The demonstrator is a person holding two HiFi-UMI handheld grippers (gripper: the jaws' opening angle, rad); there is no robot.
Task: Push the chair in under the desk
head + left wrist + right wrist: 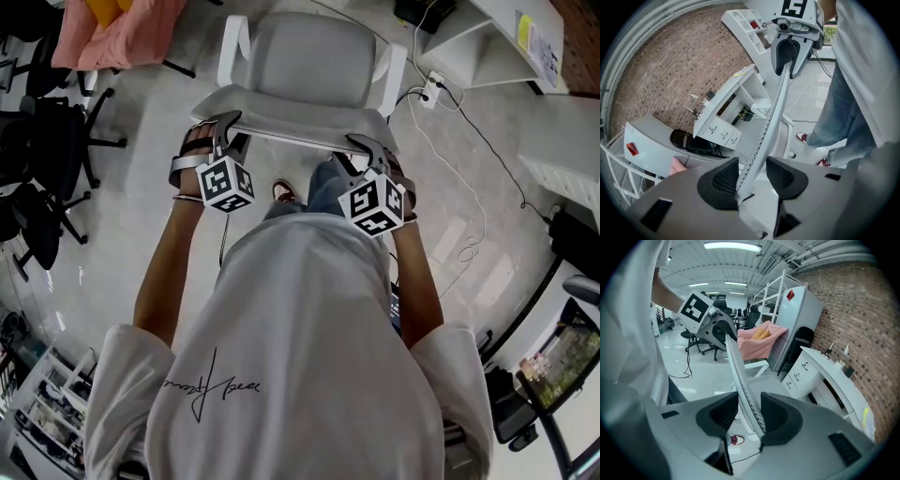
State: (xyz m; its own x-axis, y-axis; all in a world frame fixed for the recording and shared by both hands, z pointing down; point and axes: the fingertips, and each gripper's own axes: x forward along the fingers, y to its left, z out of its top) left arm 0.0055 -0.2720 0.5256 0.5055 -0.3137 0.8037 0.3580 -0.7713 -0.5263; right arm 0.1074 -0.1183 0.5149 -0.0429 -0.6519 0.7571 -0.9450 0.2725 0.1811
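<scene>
Person's white shirt, nearest. Left gripper, right gripper: fingers narrowed onto the top edge of the chair backrest, one gripper at each end. That edge runs left to right; the seat points away from the person. White desk beyond, rightward.

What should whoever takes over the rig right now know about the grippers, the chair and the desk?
Left gripper: shut on the top edge of the backrest, near its left end.
Right gripper: shut on the same edge, near the right end.
Chair: stands clear of the desk, which is against the brick wall.
Done: both grips taken.
Left: push the chair in under the desk, then let go.
</scene>
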